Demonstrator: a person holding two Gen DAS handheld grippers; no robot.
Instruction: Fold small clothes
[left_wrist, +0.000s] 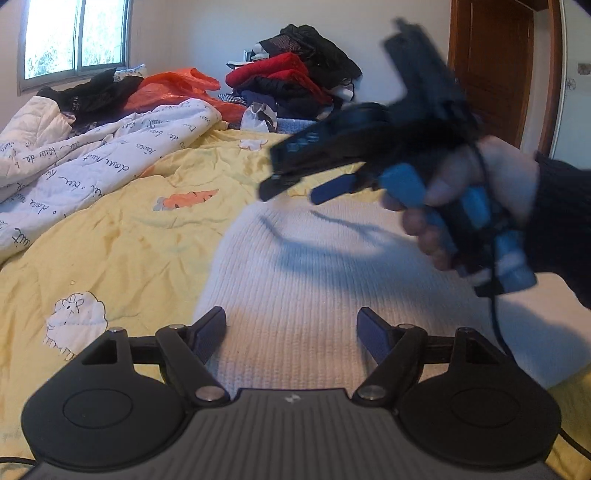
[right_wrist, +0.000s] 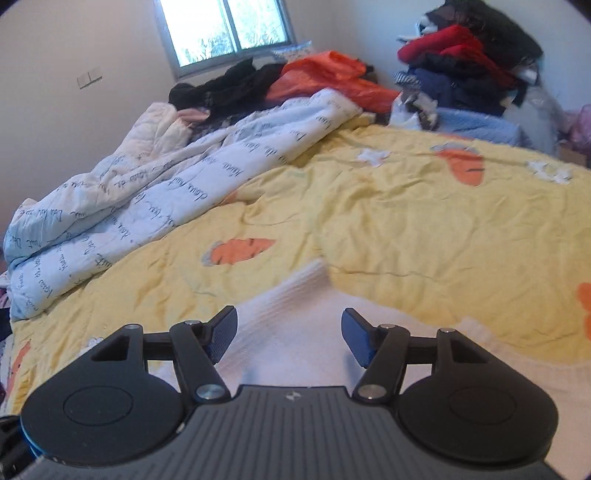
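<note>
A white ribbed knit garment (left_wrist: 325, 280) lies flat on the yellow bedspread (left_wrist: 122, 236). My left gripper (left_wrist: 291, 330) is open and empty, low over the garment's near edge. My right gripper (left_wrist: 291, 190) shows blurred in the left wrist view, held in a hand above the garment, jaws apart with nothing between them. In the right wrist view the right gripper (right_wrist: 289, 332) is open over the white garment (right_wrist: 295, 332), whose corner (right_wrist: 314, 273) points away across the bedspread (right_wrist: 406, 229).
A rumpled white quilt with black script (left_wrist: 74, 162) lies at the left. Black and orange clothes (left_wrist: 155, 88) sit under the window. A tall pile of red, black and dark clothes (left_wrist: 295, 81) stands at the far end. A wooden door (left_wrist: 495, 66) is at the right.
</note>
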